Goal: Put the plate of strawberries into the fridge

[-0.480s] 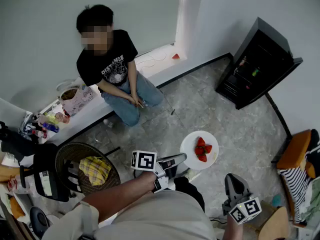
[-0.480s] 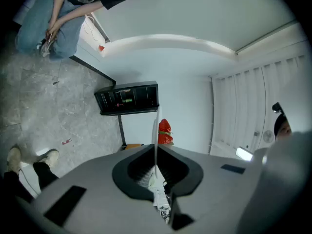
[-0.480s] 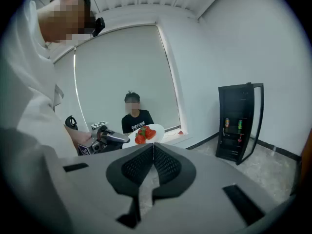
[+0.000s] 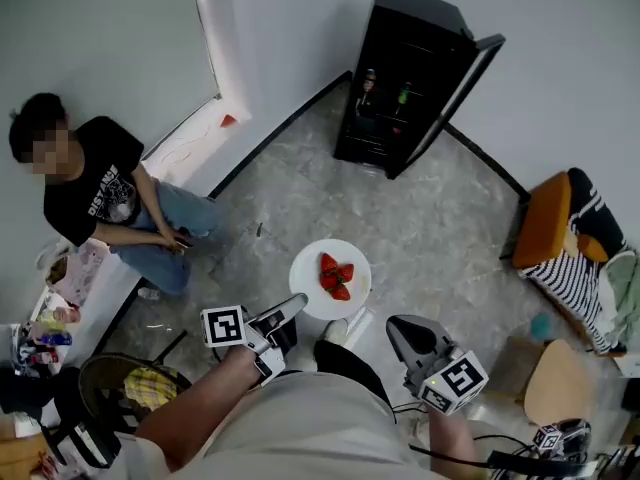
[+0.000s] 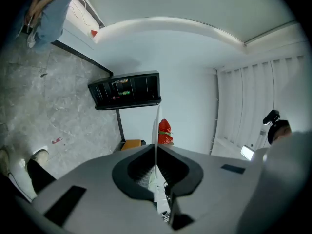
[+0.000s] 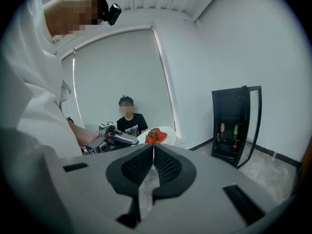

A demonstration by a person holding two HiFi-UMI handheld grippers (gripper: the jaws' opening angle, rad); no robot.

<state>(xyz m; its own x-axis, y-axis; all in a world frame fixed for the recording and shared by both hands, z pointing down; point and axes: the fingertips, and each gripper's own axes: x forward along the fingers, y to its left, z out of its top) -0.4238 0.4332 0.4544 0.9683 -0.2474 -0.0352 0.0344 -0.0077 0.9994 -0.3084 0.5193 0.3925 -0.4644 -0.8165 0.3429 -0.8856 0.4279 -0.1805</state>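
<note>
With left gripper (image 4: pixel 298 303) clamped on the near rim of the plate (image 4: pixel 306 280) and right gripper (image 4: pixel 393 325) closed empty at near right, carrying the strawberries (image 4: pixel 336 276) over the floor (image 4: pixel 440 238), mid-transport, likely needing next a steady walk to the open fridge (image 4: pixel 405 78) far ahead and a level slide-in.

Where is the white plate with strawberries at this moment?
In the head view, the round white plate of red strawberries is at centre, its near edge clamped in the left gripper, with the open black fridge above it.
</note>
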